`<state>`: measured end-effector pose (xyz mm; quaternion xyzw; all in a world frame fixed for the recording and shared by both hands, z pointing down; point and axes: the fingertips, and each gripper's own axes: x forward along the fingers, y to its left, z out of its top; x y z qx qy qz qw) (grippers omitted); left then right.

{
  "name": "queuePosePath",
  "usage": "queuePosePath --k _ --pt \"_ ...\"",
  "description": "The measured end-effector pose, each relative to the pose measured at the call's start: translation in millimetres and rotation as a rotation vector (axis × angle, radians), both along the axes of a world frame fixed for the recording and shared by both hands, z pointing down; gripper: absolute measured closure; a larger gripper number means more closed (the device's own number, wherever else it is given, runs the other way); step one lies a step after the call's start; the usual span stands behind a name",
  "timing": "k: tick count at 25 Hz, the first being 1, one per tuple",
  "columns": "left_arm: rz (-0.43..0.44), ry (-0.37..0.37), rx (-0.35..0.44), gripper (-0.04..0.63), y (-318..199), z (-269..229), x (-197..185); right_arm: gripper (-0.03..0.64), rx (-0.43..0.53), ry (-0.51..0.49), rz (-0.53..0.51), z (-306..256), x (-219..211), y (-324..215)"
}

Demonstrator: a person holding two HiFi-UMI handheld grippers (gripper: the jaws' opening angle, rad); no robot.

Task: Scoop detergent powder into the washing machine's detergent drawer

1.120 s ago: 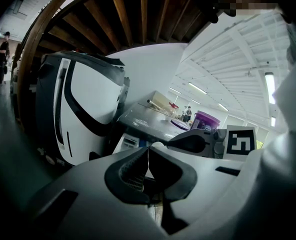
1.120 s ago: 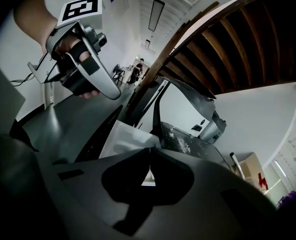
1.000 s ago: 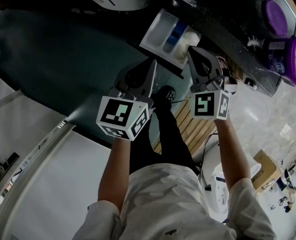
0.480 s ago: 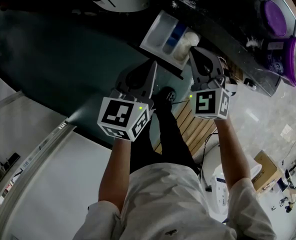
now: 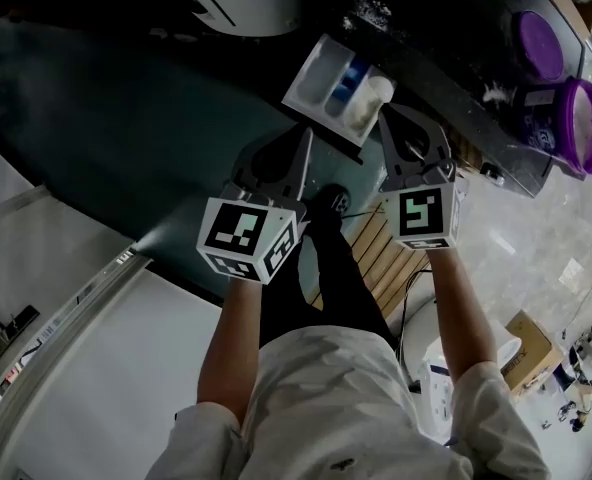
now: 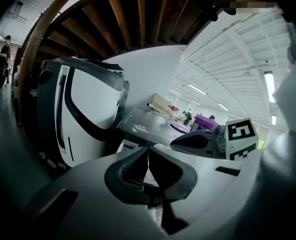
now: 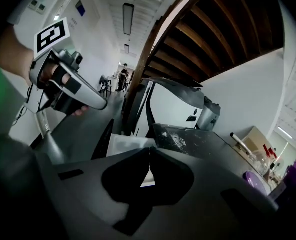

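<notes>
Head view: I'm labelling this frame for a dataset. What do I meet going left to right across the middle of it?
Left gripper → drawer → right gripper → purple tub. The purple lid lies over the same stretch as the tub, so it is left out of the order.

The left tool [image 5: 305, 136] and right tool [image 5: 386, 114] hover near the open detergent drawer [image 5: 314, 68], white powder [image 5: 378, 92] inside.

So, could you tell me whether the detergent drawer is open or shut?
Open: the detergent drawer is pulled out with its compartments exposed, and white powder lies in one.
</notes>
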<state>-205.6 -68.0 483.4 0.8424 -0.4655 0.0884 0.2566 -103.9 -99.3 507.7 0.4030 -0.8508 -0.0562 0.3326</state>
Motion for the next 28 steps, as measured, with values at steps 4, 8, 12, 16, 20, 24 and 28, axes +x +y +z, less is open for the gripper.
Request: queuePosePath --k 4,8,12,16,20,24,28 --pt "-0.004 0.001 0.011 0.575 0 -7 3 0.609 -0.036 -0.077 0.027 -13 3 4" --pt "-0.005 -0.001 0.016 0.575 2 -14 6 0.609 -0.084 -0.180 0.070 -25 7 12" --pt "0.001 -0.011 0.024 0.575 3 -21 10 0.609 -0.104 -0.248 0.102 -37 11 17" --pt "0.009 -0.027 0.040 0.575 4 -33 11 0.607 -0.098 -0.282 0.105 -51 12 23" --pt "0.009 -0.038 0.060 0.575 5 -47 12 0.607 -0.083 -0.306 0.100 -67 14 26" --pt "0.010 -0.041 0.085 0.575 8 -65 16 0.607 -0.064 -0.325 0.096 -85 14 28" --pt "0.014 -0.045 0.113 0.575 12 -81 20 0.607 -0.044 -0.337 0.067 -106 12 33"
